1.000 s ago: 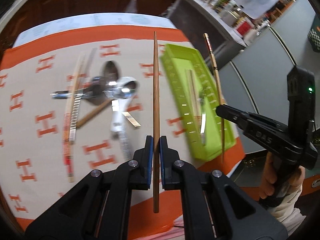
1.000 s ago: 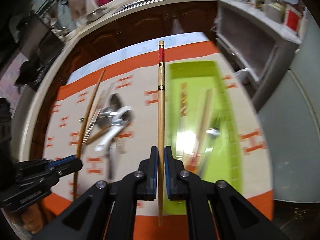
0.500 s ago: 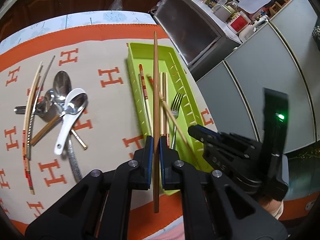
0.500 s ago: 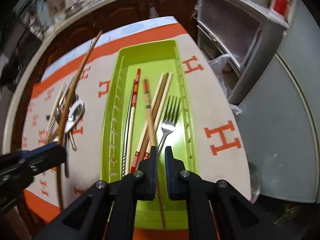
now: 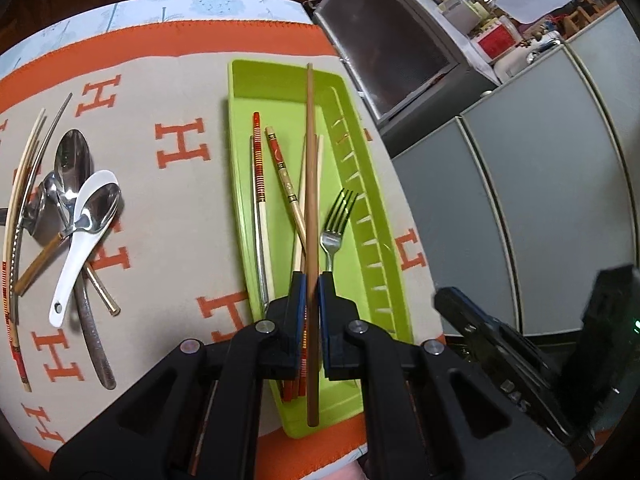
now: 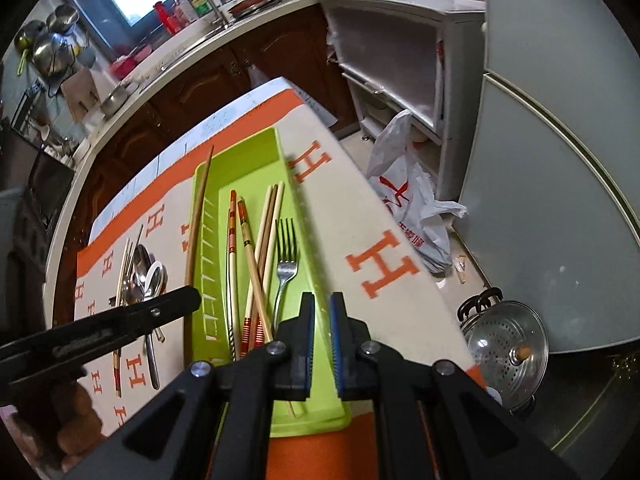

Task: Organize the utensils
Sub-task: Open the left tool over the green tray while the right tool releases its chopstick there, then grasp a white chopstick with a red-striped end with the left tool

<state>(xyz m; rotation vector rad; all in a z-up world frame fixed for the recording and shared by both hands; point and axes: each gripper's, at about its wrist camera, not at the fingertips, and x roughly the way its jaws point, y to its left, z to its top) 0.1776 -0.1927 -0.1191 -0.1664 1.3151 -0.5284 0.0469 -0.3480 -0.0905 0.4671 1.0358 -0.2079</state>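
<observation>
Our left gripper (image 5: 312,292) clamps a plain brown chopstick (image 5: 309,184) between its blue-padded fingers (image 5: 299,296), the stick running straight ahead over the green tray (image 5: 372,240) and jutting back past the pads toward the near edge of the table. Our right gripper (image 6: 321,320) holds nothing, its fingers (image 6: 307,332) set slightly apart above the tray's near end.

Inside the tray we see a fork (image 5: 335,228) with its tines pointing away, a red-striped chopstick (image 5: 259,184) lying lengthwise along the left side, and a red-patterned chopstick (image 5: 284,180) slanting across pale wooden sticks near the middle. In the right wrist view the same pieces lie in a loose fan (image 6: 256,264), the fork (image 6: 286,268) just right of them, and the brown chopstick (image 6: 196,224) in our left gripper (image 6: 176,304) shows as hanging over the tray's left wall.

The tray rests on a beige cloth (image 5: 180,92) with orange letters and an orange border. Well apart from the tray, on the left of the cloth, a heap waits: a white soup spoon (image 5: 82,240) lying over metal spoons (image 5: 72,160), with long chopsticks (image 5: 20,200) along the outer side.

Beyond the table's right edge, on the floor, stand a metal steamer pot (image 6: 506,344) and a white plastic bag (image 6: 404,200) beside grey cabinet doors (image 6: 560,160).
</observation>
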